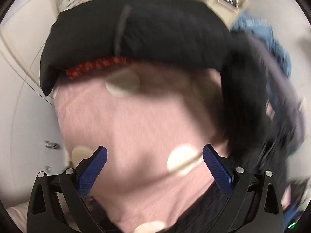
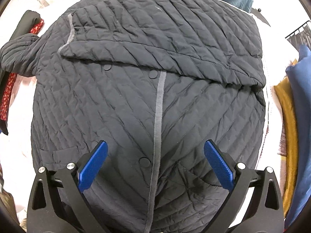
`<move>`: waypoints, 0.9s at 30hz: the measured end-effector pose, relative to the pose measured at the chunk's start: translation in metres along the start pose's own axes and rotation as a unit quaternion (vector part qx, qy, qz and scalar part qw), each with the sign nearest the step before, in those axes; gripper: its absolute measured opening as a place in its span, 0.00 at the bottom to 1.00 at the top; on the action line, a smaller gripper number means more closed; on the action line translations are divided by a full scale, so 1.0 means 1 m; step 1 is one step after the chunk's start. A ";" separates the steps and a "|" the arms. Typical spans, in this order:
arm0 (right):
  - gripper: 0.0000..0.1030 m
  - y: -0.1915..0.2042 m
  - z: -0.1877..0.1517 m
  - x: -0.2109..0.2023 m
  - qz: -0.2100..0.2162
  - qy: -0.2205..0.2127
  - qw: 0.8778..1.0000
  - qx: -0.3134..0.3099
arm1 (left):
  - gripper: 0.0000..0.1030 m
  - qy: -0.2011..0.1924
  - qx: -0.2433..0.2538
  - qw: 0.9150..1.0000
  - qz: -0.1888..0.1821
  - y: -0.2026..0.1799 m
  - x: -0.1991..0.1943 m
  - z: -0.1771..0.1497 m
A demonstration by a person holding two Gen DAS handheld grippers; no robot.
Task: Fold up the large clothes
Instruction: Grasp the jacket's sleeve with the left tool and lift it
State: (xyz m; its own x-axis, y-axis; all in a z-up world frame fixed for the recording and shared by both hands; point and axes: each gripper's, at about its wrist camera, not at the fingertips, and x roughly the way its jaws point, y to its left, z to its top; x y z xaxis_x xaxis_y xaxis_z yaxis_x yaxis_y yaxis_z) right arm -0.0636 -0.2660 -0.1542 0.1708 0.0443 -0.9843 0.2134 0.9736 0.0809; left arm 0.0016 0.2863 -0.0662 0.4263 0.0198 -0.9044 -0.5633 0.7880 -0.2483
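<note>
Quilted black jacket (image 2: 147, 89) spread flat on a pale surface, filling most of the right wrist view. Its grey centre strip (image 2: 158, 120) runs up the front from the near hem, with round snap buttons (image 2: 144, 162) just beside it. One sleeve (image 2: 155, 44) is folded across the chest, lying on top of the body panel; the other sleeve (image 2: 17, 54) juts out past the jacket's left edge. The right gripper (image 2: 155, 164) hangs over the near hem, its blue pads (image 2: 93, 167) spread wide and holding nothing.

Beyond the jacket's left edge lies a dark bundle with red patterned fabric (image 2: 37, 27); past its right edge hang mustard cloth (image 2: 287, 128) and blue cloth (image 2: 303, 116).

The left wrist view is motion-blurred. The left gripper (image 1: 154, 163) is likewise spread wide and empty, poised over pink bedding with pale dots (image 1: 140, 128). A folded black garment (image 1: 136, 36) with a red patterned band (image 1: 97, 66) lies on the far side of the bedding. A dark blurred garment (image 1: 250, 104) streaks along the bedding's right side; whether this is the jacket cannot be told.
</note>
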 end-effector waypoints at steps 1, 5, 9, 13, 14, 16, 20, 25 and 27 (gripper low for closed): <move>0.95 0.007 -0.005 -0.002 -0.002 -0.001 1.000 -0.001 | 0.94 -0.012 -0.022 1.000 -0.017 0.000 -0.006 0.007; 0.95 0.017 -0.005 -0.005 -0.012 -0.005 1.000 -0.003 | 0.94 -0.044 -0.090 0.993 -0.060 -0.010 0.002 0.042; 0.95 0.028 0.000 -0.016 -0.024 -0.015 1.000 -0.005 | 0.94 -0.040 -0.164 0.979 -0.112 -0.004 0.023 0.065; 0.95 0.025 0.002 -0.028 -0.038 -0.024 0.999 -0.002 | 0.94 -0.036 -0.249 0.954 -0.162 0.003 0.048 0.077; 0.95 0.025 0.001 -0.030 -0.041 -0.025 0.999 0.002 | 0.94 -0.039 -0.258 0.951 -0.163 0.006 0.055 0.074; 0.95 0.023 -0.001 -0.032 -0.047 -0.024 0.999 0.010 | 0.92 -0.038 -0.263 0.952 -0.154 0.004 0.066 0.078; 0.95 0.012 -0.004 -0.041 -0.056 -0.026 0.998 0.024 | 0.52 -0.018 -0.263 0.948 -0.177 -0.002 0.071 0.086; 0.95 0.005 -0.004 -0.029 -0.057 -0.022 0.998 0.031 | 0.15 -0.085 -0.198 0.962 -0.166 -0.013 0.012 0.110; 0.95 0.008 -0.002 -0.027 -0.056 -0.022 0.998 0.028 | 0.10 -0.120 -0.177 0.965 -0.151 -0.013 -0.016 0.122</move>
State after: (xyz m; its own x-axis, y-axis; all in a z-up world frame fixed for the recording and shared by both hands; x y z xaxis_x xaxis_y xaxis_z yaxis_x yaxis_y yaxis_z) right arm -0.0681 -0.2594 -0.1274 0.1850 -0.0748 -0.9799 0.2873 0.9577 -0.0189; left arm 0.0885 0.3507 -0.0065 0.7365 -0.0034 -0.6764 -0.5760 0.5213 -0.6297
